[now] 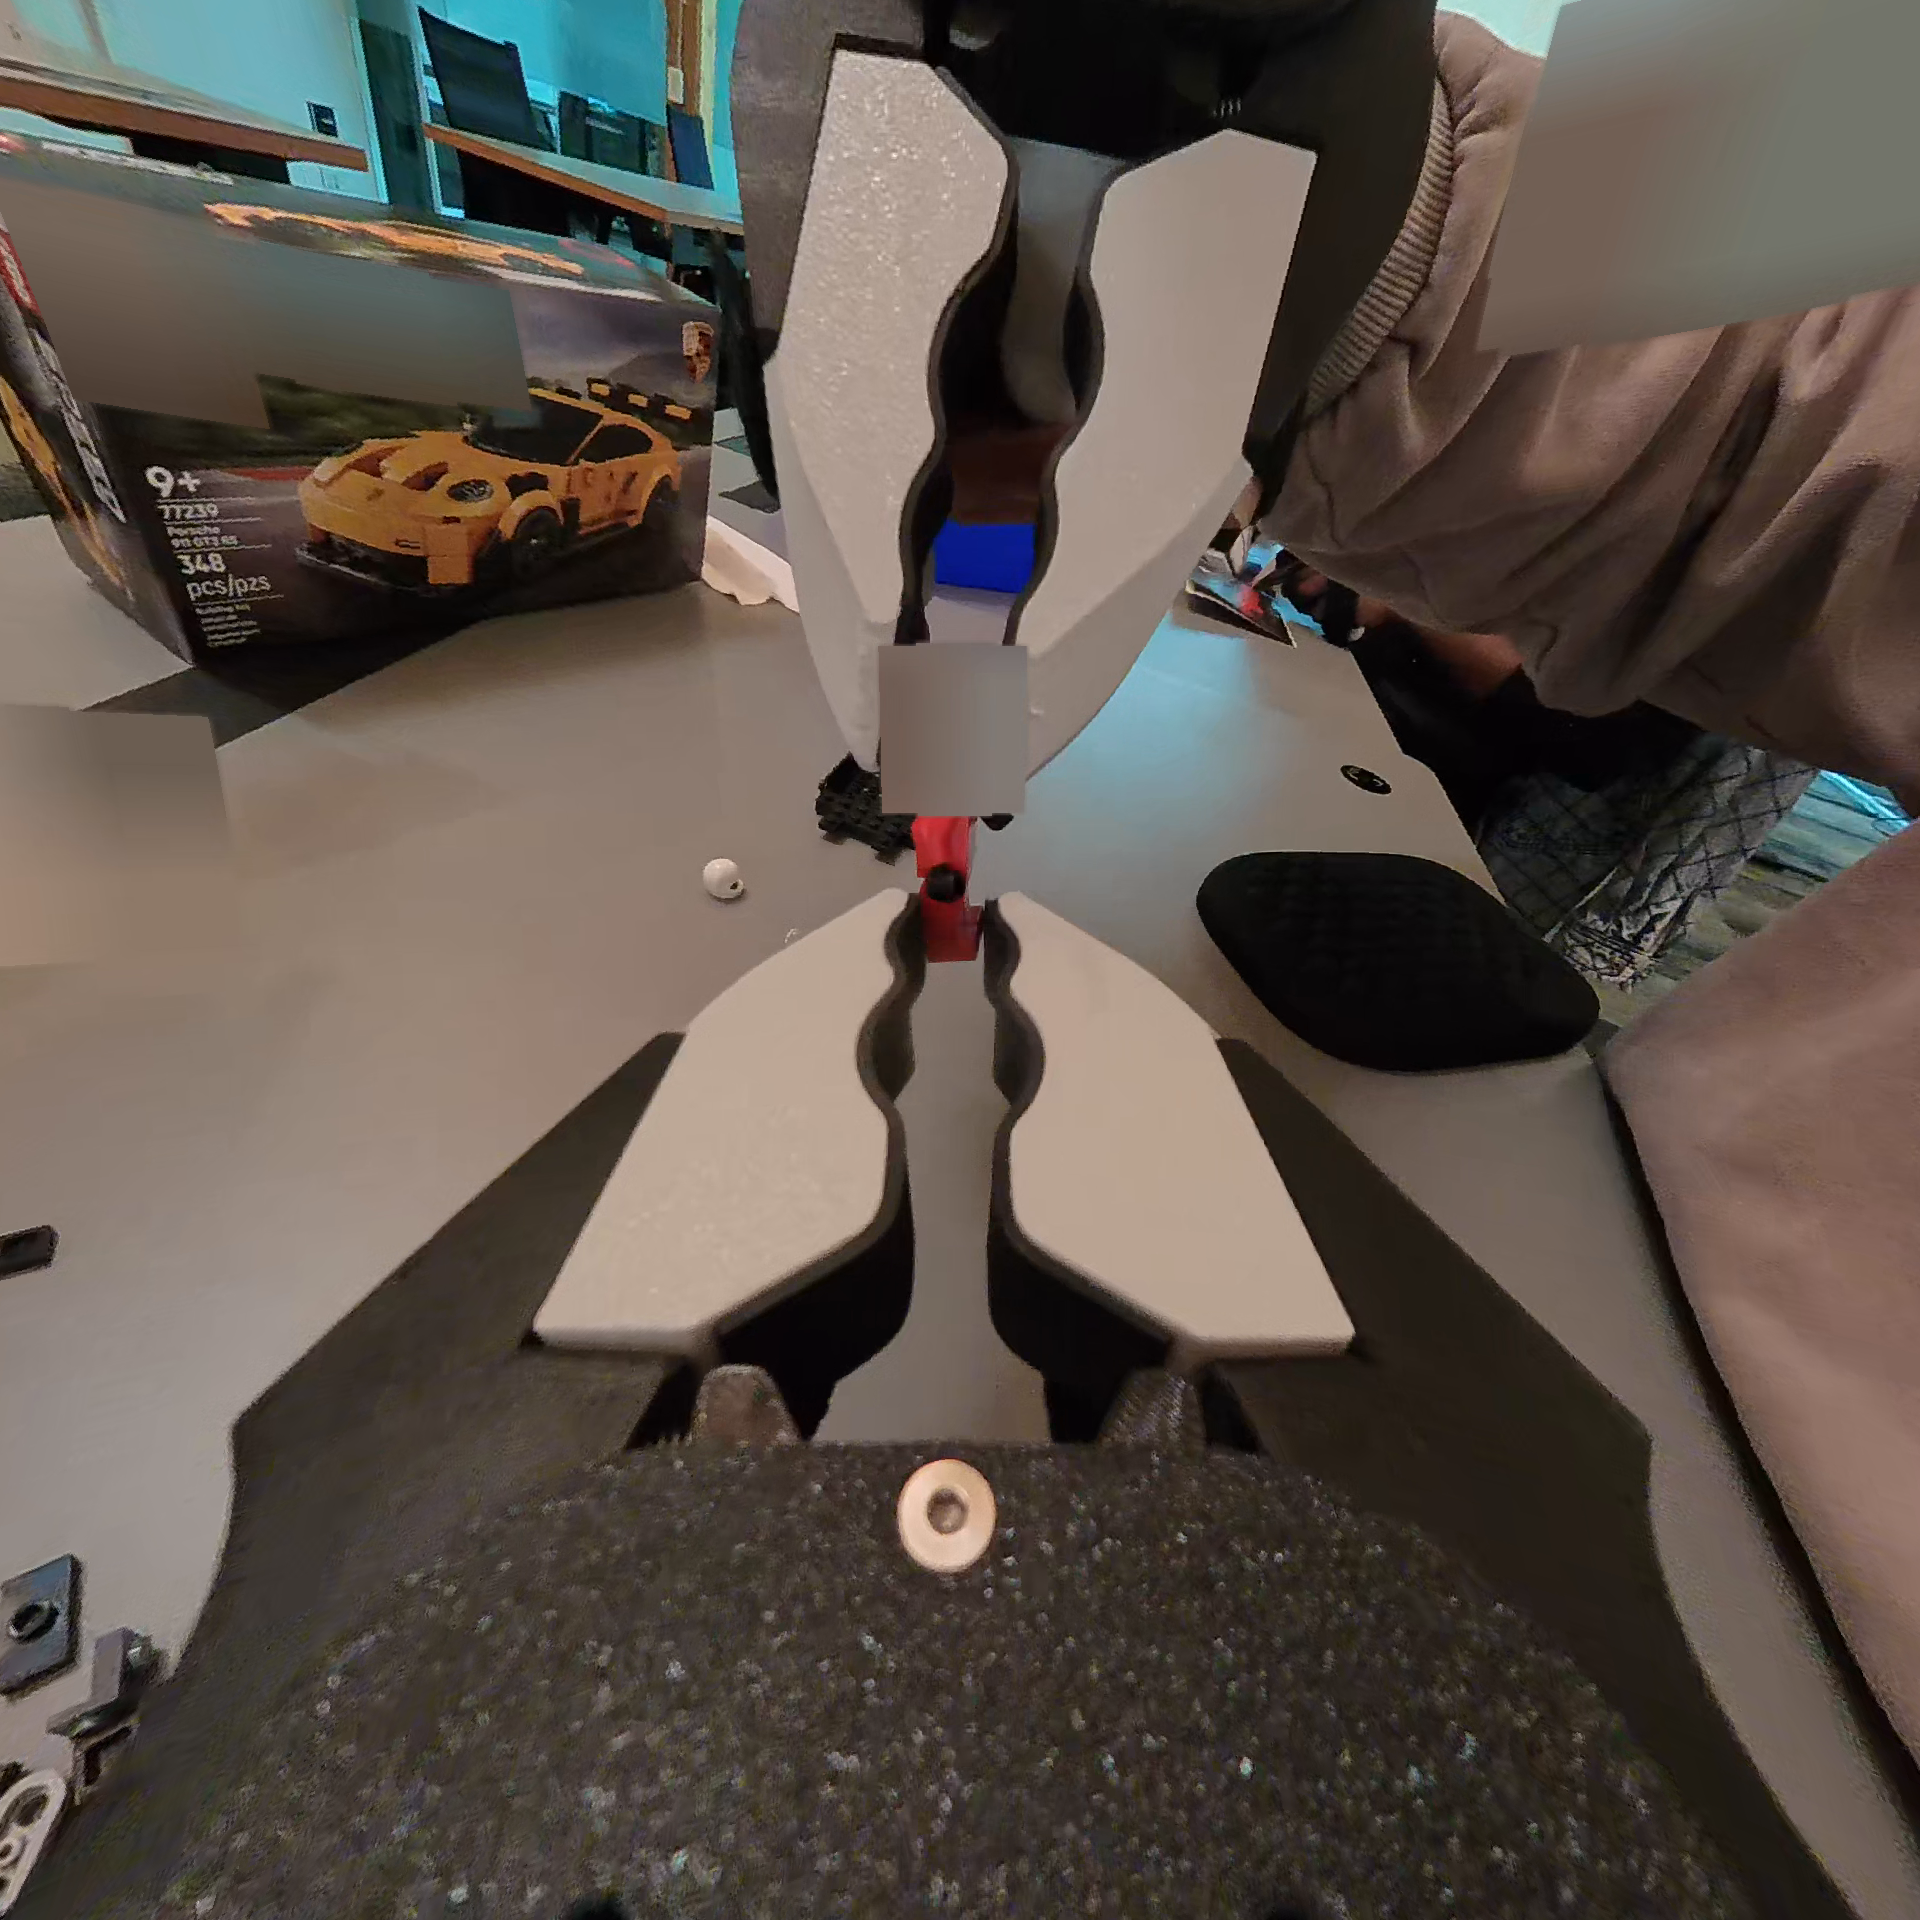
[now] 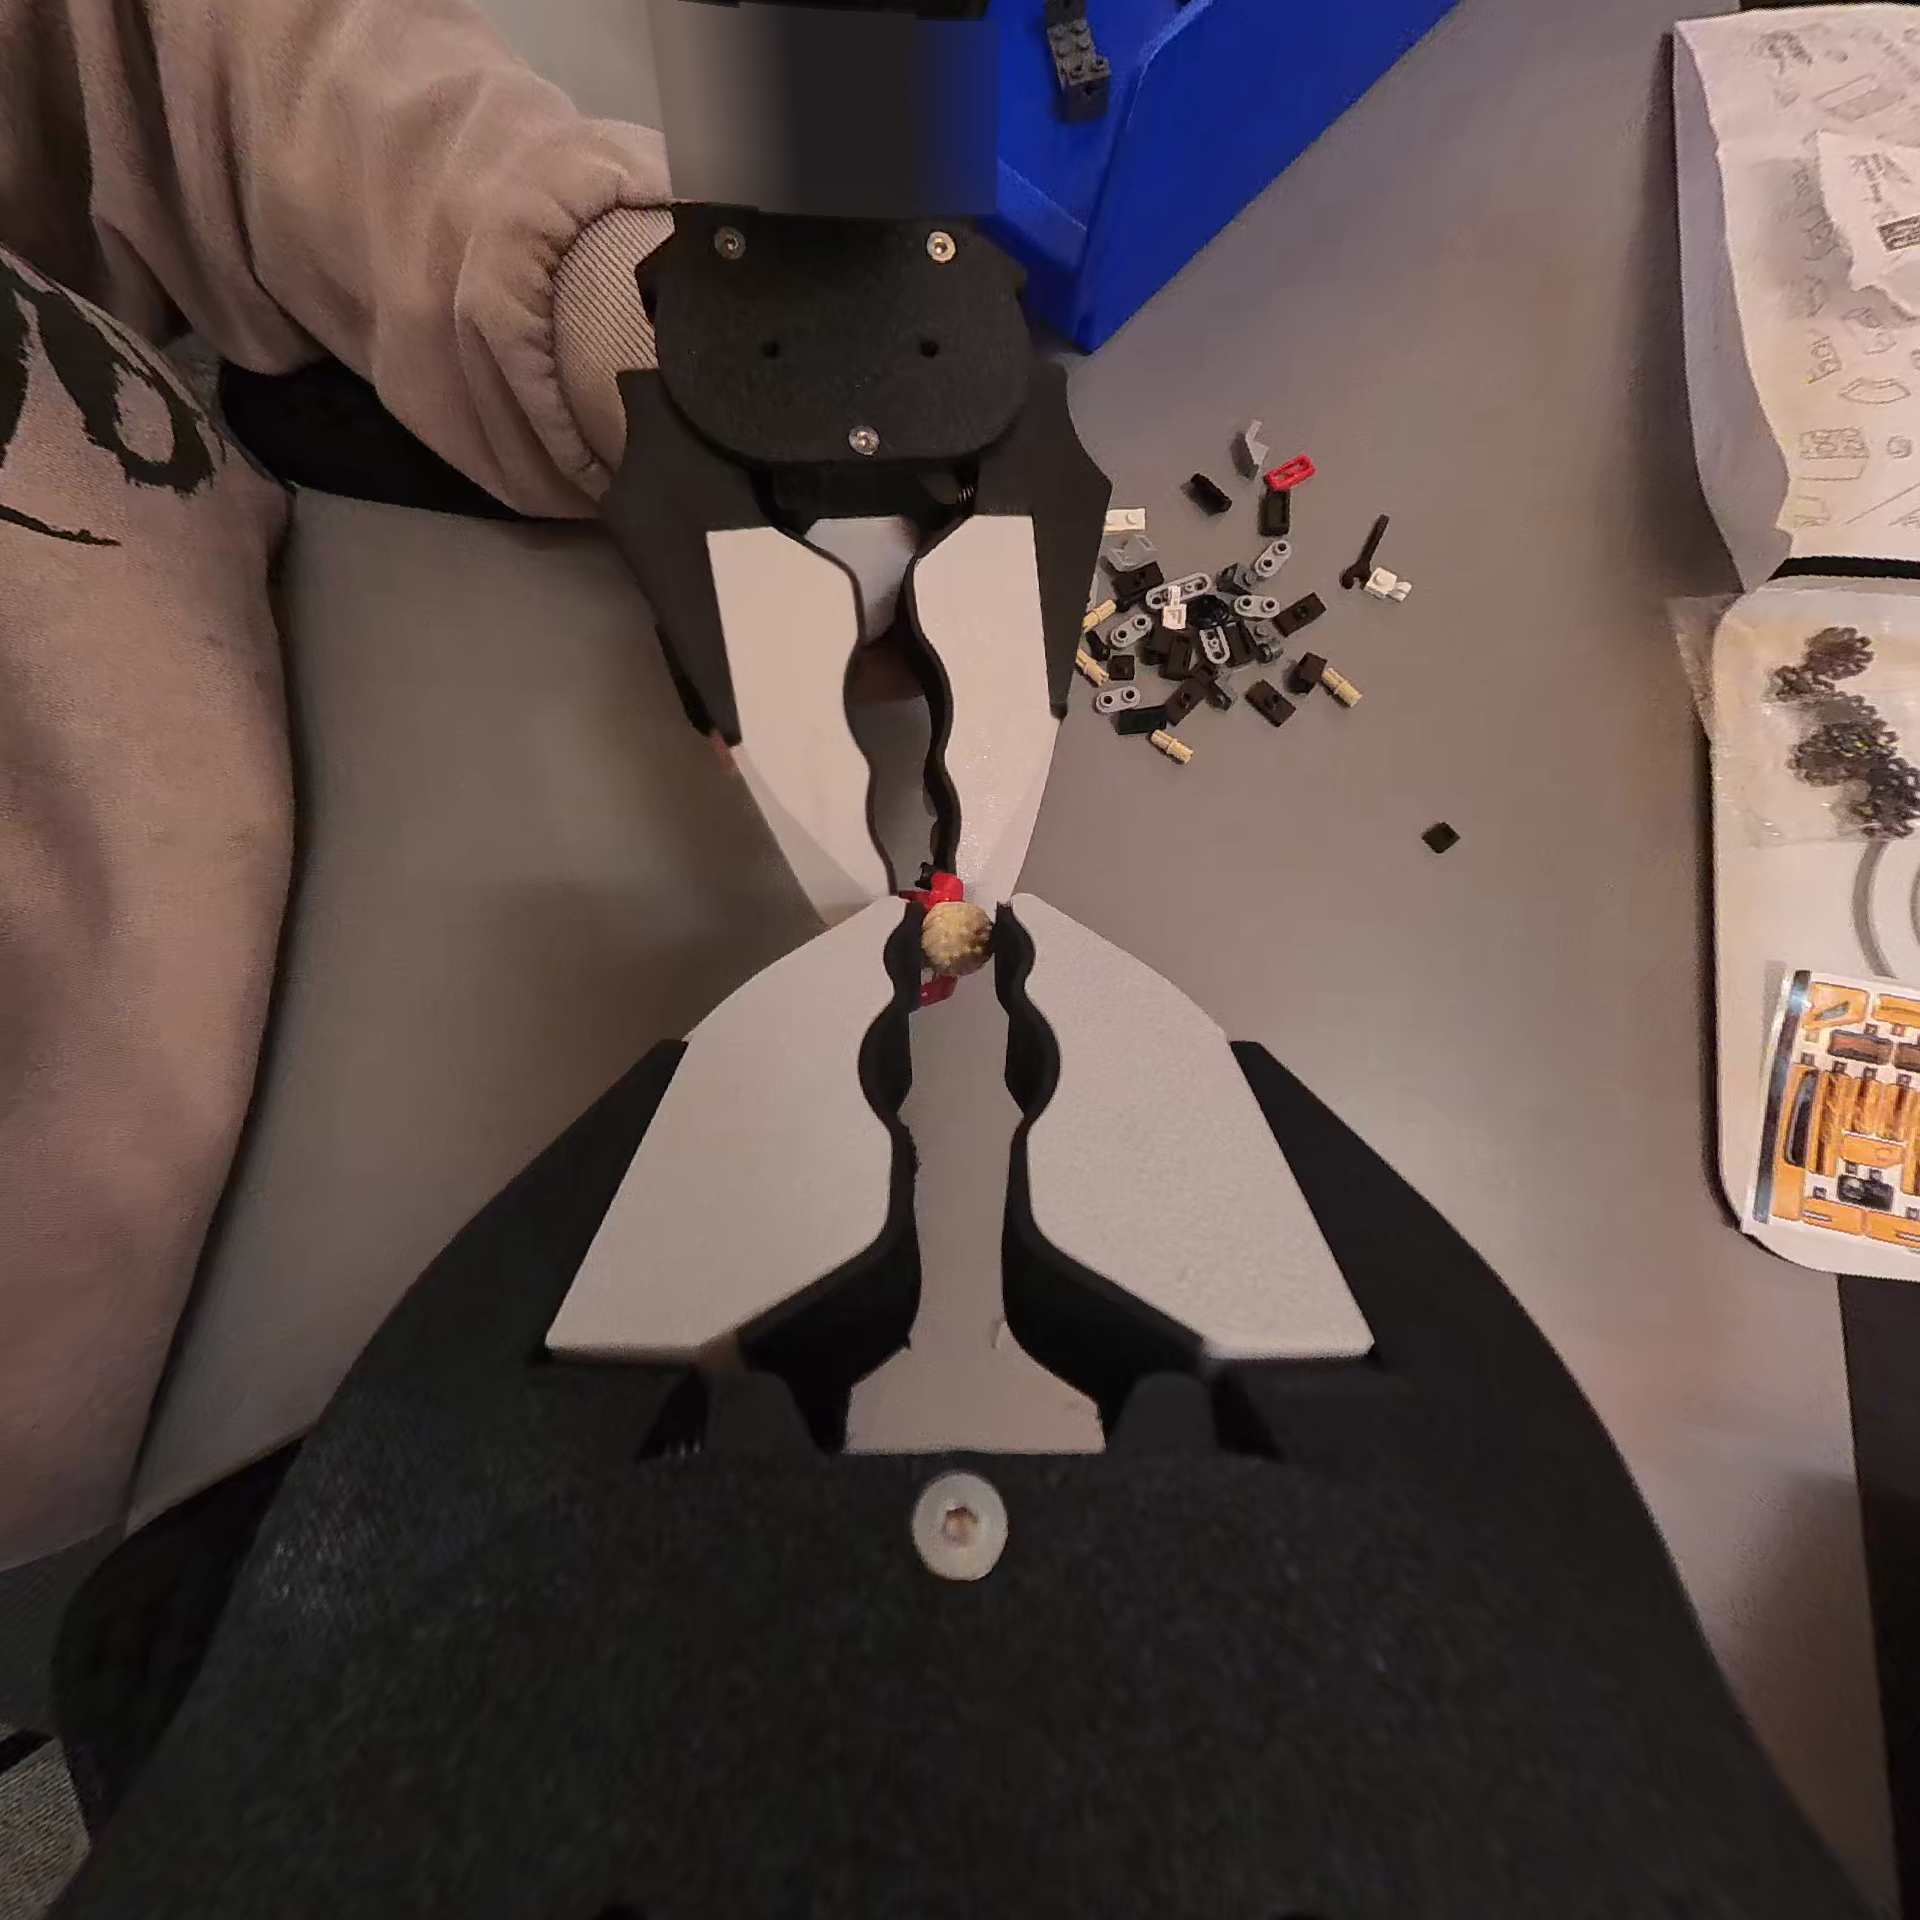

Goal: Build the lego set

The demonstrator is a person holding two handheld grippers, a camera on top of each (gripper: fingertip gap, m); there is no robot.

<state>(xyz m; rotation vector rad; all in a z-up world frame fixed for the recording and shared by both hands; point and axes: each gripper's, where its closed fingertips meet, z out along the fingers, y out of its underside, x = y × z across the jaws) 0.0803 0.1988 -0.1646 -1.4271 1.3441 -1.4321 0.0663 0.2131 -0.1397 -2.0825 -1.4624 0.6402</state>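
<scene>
A small red minifigure body (image 1: 948,920) with a black hand is clamped between the tips of my left gripper (image 1: 948,914), a little above the grey table (image 1: 468,987). My right gripper (image 1: 951,727) comes down from above, tip to tip with it. In the right wrist view my right gripper (image 2: 953,951) is shut on a round tan hair or head piece (image 2: 956,938), which sits right against the red body (image 2: 940,890) held by the left gripper (image 2: 935,878). Whether the two pieces are joined is hidden by the fingers.
The set's box (image 1: 395,436) stands at the back left. A white ball piece (image 1: 722,878) and a black plate (image 1: 857,805) lie near the grippers, beside a black padded object (image 1: 1392,956). A pile of small parts (image 2: 1205,623), blue bin (image 2: 1164,156), paper sheets (image 2: 1808,260), parts bag (image 2: 1839,727) and sticker sheet (image 2: 1839,1122) lie to one side. Both grippers' tips are close together, under 4 cm apart.
</scene>
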